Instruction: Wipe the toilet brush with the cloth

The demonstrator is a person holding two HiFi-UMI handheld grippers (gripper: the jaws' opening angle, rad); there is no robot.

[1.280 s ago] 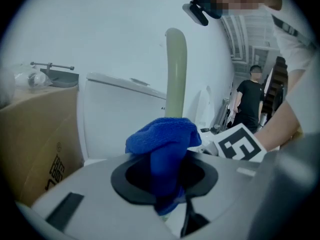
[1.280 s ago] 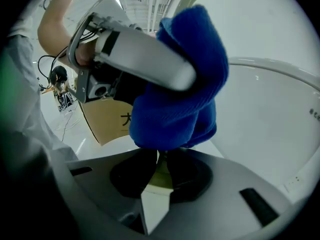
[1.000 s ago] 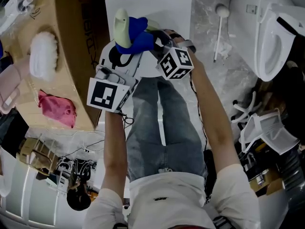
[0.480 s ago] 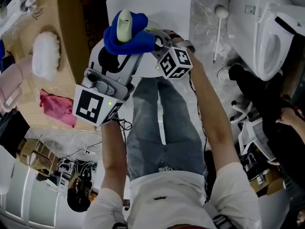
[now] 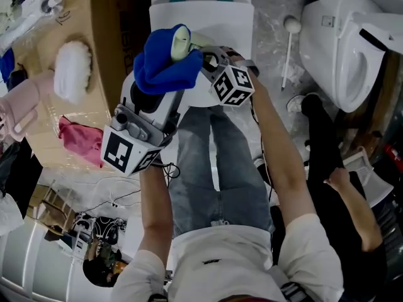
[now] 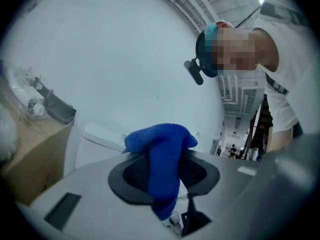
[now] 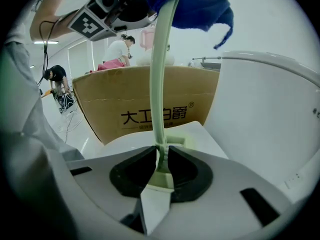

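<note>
The toilet brush point(image 7: 159, 84) is pale green, and its thin shaft rises from my right gripper point(image 7: 161, 166). The pads press on the shaft's lower end while the jaws are opening. A blue cloth point(image 7: 192, 4) wraps the shaft's upper part. In the head view the brush's rounded end point(image 5: 181, 41) pokes out of the cloth point(image 5: 157, 68). My left gripper point(image 6: 165, 171) is shut on the cloth point(image 6: 162, 154), which hangs in a fold between its pads. In the head view the left gripper point(image 5: 165, 79) sits just left of the right gripper point(image 5: 205, 59), both above a white toilet point(image 5: 217, 17).
A cardboard box point(image 5: 110, 36) stands at the left with a white fluffy item point(image 5: 72, 71) and a pink cloth point(image 5: 82, 140) on it. A second toilet point(image 5: 352, 49) and a white-handled tool point(image 5: 288, 49) are at the right. Another person point(image 5: 334, 168) stands at the lower right.
My left gripper has risen with the blue cloth along the brush, and the cloth now sits higher, close around the rounded end. The right gripper has kept still.
</note>
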